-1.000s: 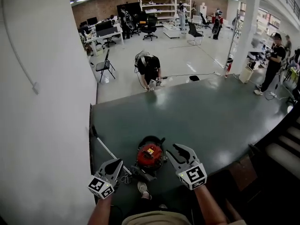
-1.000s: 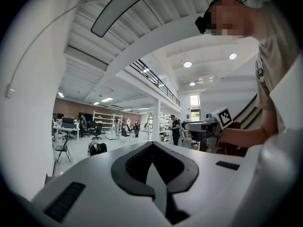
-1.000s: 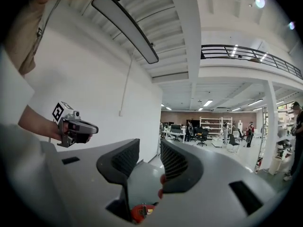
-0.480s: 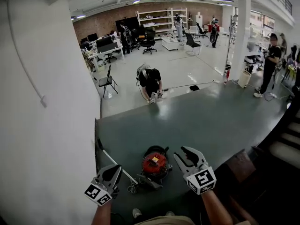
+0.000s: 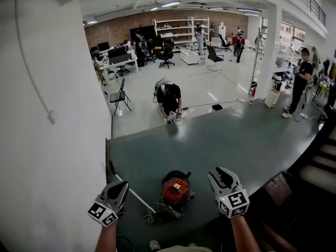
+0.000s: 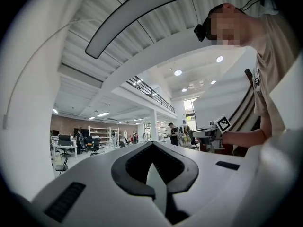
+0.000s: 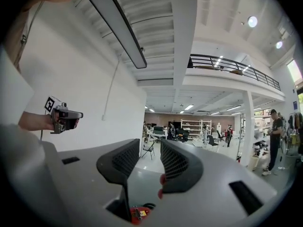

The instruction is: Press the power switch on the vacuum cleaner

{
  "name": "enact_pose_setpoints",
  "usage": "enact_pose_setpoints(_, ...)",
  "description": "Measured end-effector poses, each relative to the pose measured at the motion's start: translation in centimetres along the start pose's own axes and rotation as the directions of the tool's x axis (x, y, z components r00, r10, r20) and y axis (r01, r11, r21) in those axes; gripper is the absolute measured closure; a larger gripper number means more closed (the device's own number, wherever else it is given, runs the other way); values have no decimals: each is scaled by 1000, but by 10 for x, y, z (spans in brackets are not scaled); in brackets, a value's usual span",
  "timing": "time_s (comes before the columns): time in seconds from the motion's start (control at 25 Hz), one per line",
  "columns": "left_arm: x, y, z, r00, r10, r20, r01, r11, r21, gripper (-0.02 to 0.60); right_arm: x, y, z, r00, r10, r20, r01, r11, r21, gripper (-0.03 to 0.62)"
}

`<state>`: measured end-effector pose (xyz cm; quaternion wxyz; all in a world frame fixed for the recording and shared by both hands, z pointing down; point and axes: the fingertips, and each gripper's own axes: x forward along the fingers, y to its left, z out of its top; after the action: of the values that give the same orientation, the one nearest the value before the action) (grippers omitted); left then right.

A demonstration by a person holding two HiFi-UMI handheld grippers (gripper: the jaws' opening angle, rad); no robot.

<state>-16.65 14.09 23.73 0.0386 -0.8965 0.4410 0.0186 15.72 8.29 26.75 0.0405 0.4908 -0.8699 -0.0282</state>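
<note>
The red canister vacuum cleaner [image 5: 175,191] lay on the dark green floor [image 5: 236,135] between the 2 grippers. Its long axis ran roughly away from the person, and its wand [image 5: 134,192] slanted off to the left. Its yellow label [image 5: 177,186] was too small to read. The left gripper [image 5: 119,186] had its jaw tips together and empty. The right gripper [image 5: 223,175] had its jaws apart and empty.

1 vacuum cleaner [image 5: 175,191], 2 hand-held grippers [image 5: 118,187] [image 5: 222,173], maybe 6 ppl [image 5: 169,100].

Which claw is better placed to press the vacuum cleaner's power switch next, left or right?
Probably right. The right claw sees the red vacuum cleaner low between its open jaws; the left claw, tips together, has it out of view.
</note>
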Motion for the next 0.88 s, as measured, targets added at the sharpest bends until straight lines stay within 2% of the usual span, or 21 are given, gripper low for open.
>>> enact_pose_setpoints(0.2, -28, 59, -23, 994, 97, -40, -96, 995, 25, 575, 14, -5, -36, 997, -48, -65, 49, 999, 16, 453)
enact_pose_setpoints(0.32, -44, 86, -51, 983, 164, -81, -160, 986, 45, 575, 18, -10, -58, 991, -77, -111, 80, 996, 23, 454)
enact_pose_setpoints(0.48, -58, 110, -93, 968, 212, -132, -209, 977, 34, 575, 22, -14, -83, 983, -100, -151, 106, 994, 30, 456)
enact_pose_setpoints(0.68, -56, 127, -142, 955, 228, -188, -233, 973, 0, 575, 40, -5, -125, 975, -96, -202, 102, 995, 20, 459)
enact_pose_setpoints(0.88, -42, 121, -188, 947, 209, -244, -231, 971, -68, 577, 54, -1, -170, 956, -87, -279, 98, 995, 28, 462)
